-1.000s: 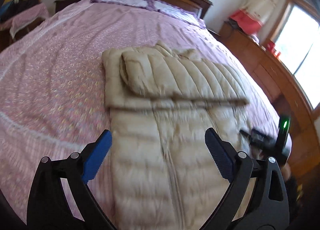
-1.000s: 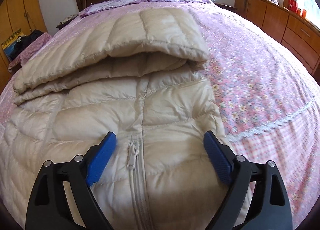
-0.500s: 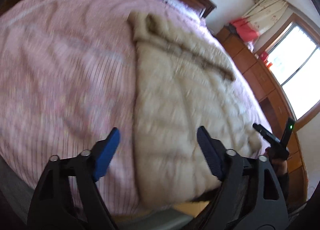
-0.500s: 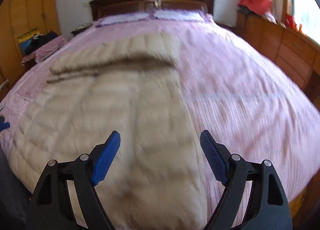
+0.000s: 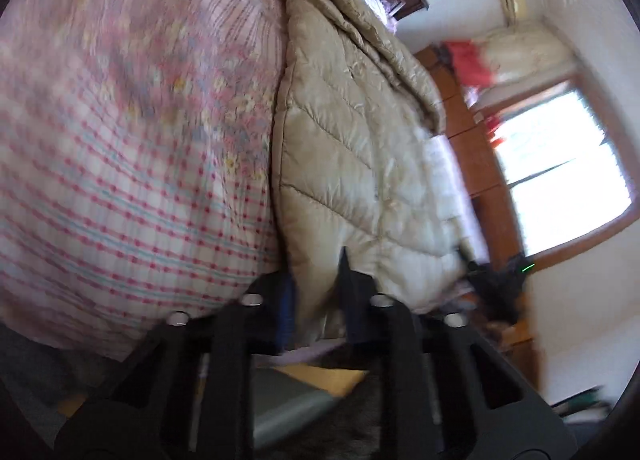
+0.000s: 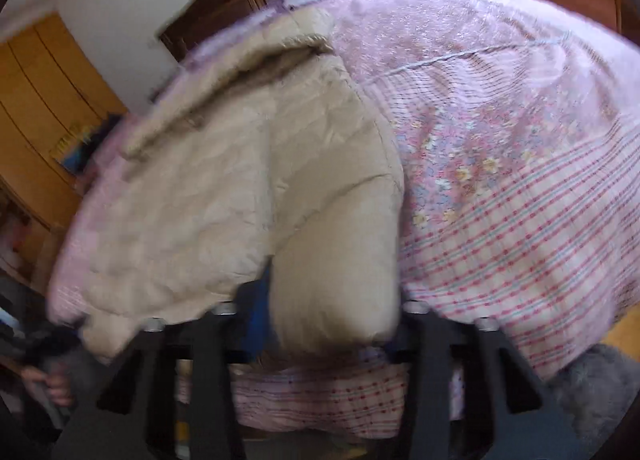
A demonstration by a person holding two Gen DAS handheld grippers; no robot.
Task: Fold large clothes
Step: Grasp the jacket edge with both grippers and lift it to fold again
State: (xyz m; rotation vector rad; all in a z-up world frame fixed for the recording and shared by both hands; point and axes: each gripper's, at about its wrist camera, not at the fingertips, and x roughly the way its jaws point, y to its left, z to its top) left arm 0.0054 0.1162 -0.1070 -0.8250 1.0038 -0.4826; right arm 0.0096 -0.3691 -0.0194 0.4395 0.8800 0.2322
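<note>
A beige quilted down jacket (image 5: 360, 148) lies lengthwise on the pink flowered bedspread (image 5: 120, 140), its upper part folded over towards the headboard. My left gripper (image 5: 316, 266) is at the foot edge of the bed. Its jaws are closing, and a corner of the jacket's hem is pinched between the blue pads (image 5: 286, 300). In the right wrist view, the jacket (image 6: 240, 180) bulges between the fingers of my right gripper (image 6: 332, 296). Those jaws are closing on the hem's other corner. Each view shows the other gripper blurred at the hem: the right one (image 5: 496, 280), the left one (image 6: 52, 340).
A dark wooden headboard (image 6: 260, 0) stands at the far end of the bed (image 6: 500, 140). Wooden cabinets (image 5: 480, 148) and a bright window (image 5: 560, 172) line one side, a yellow wardrobe (image 6: 40, 100) the other. The floor and something grey and fuzzy (image 6: 592, 380) lie below the bed's foot.
Both grippers pulled back from above the jacket to the foot edge of the bed and dropped lower. Their wide-open jaws have come together on the jacket's hem.
</note>
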